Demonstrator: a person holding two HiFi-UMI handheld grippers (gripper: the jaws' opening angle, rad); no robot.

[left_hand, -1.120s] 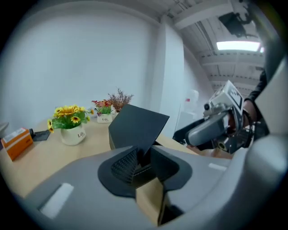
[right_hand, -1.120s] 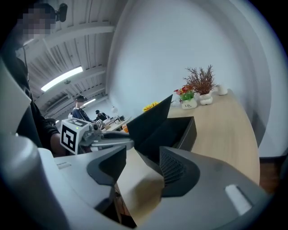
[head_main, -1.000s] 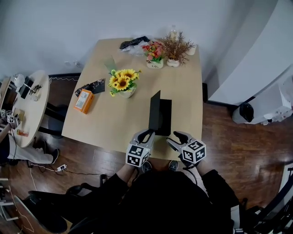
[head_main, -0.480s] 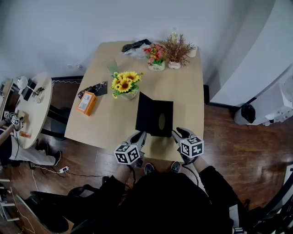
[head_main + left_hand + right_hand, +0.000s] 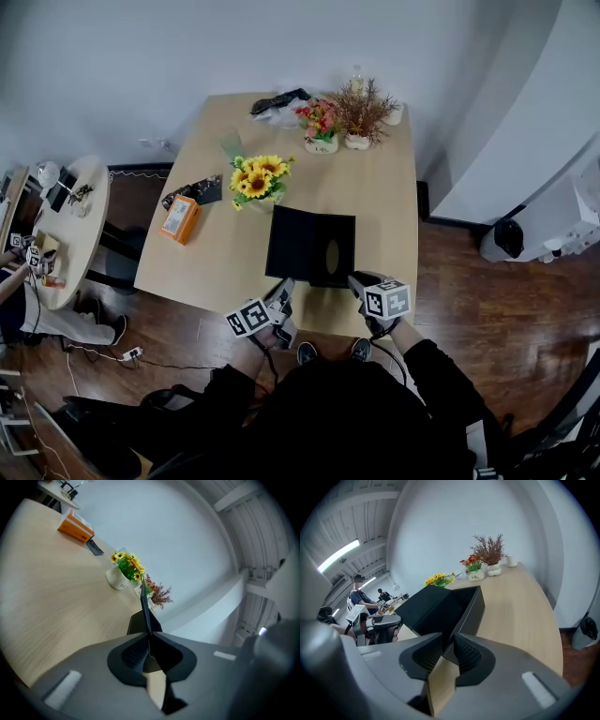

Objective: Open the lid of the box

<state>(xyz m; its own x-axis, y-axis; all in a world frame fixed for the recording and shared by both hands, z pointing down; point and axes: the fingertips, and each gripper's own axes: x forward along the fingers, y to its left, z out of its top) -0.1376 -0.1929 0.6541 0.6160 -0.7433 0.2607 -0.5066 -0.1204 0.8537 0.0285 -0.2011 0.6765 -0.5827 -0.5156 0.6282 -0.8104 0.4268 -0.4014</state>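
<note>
A black box [image 5: 333, 251] stands near the front edge of the wooden table [image 5: 384, 202], its lid [image 5: 289, 242] swung over to the left and lying almost flat. My left gripper [image 5: 281, 298] is shut on the lid's front edge, which shows as a thin black sheet [image 5: 146, 613] running edge-on out from between the left gripper's [image 5: 149, 645] pads. My right gripper [image 5: 358, 284] is at the base's front right corner. In the right gripper view the box's wall [image 5: 471, 611] sits between the jaws of the right gripper [image 5: 449, 648], which are closing on it.
A sunflower pot [image 5: 255, 180] stands just behind the lid, with an orange packet [image 5: 178, 217] to its left. Two flower pots [image 5: 321, 124] and a dark bag [image 5: 277, 98] sit along the table's far edge. A round side table [image 5: 56, 220] is far left.
The lid has gone from standing upright to lying open on the left. My left gripper moved left and back with it. The right gripper's jaws narrowed onto the box's wall.
</note>
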